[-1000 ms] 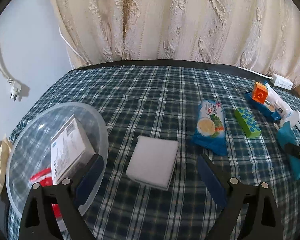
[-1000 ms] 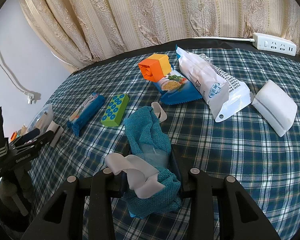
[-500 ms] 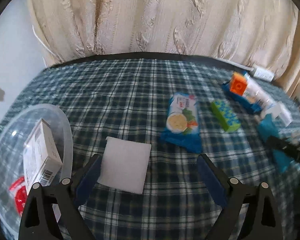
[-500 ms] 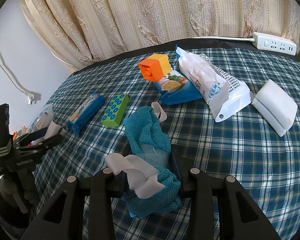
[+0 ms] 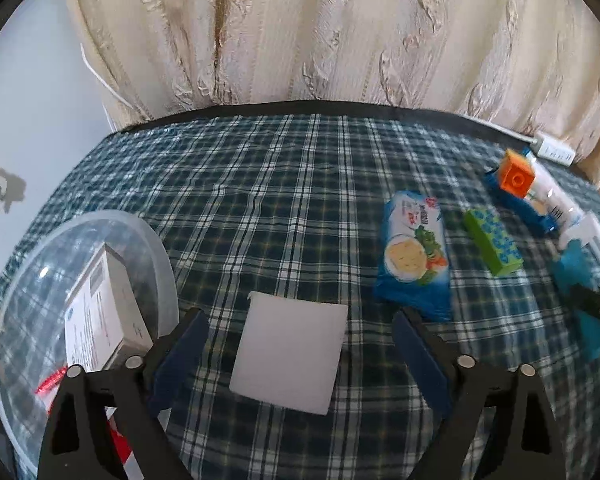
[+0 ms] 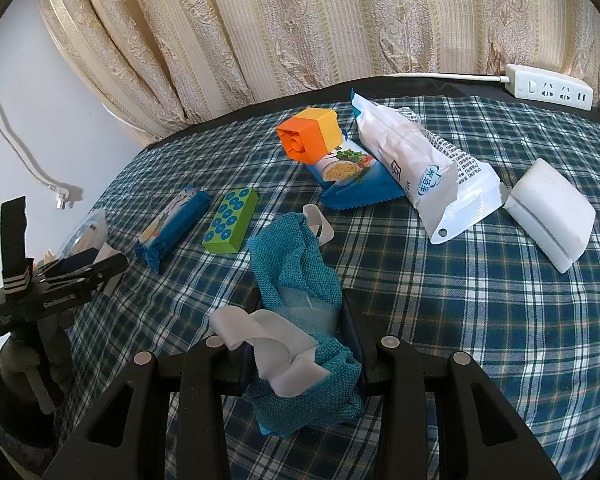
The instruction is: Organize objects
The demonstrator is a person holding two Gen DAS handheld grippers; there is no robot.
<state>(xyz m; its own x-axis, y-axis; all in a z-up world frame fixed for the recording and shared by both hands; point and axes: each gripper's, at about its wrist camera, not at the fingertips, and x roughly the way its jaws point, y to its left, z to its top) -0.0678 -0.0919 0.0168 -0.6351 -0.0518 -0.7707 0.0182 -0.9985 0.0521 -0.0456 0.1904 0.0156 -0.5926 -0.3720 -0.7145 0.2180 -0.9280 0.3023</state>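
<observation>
Left gripper (image 5: pixel 296 344) straddles the flat white pad (image 5: pixel 290 354) lying on the plaid cloth (image 5: pixel 260 200), just right of the clear bowl (image 5: pixel 162 248); its jaws are closing, still wide, pads not yet touching it. Risk: the pad is thin and flat, so the fingers may skate over it or bunch the cloth. Right gripper (image 6: pixel 300 344) is clamped nearly closed on the teal mesh pouch (image 6: pixel 296 280) near centre; its loose white strap (image 6: pixel 260 332) could snag on lifting.
</observation>
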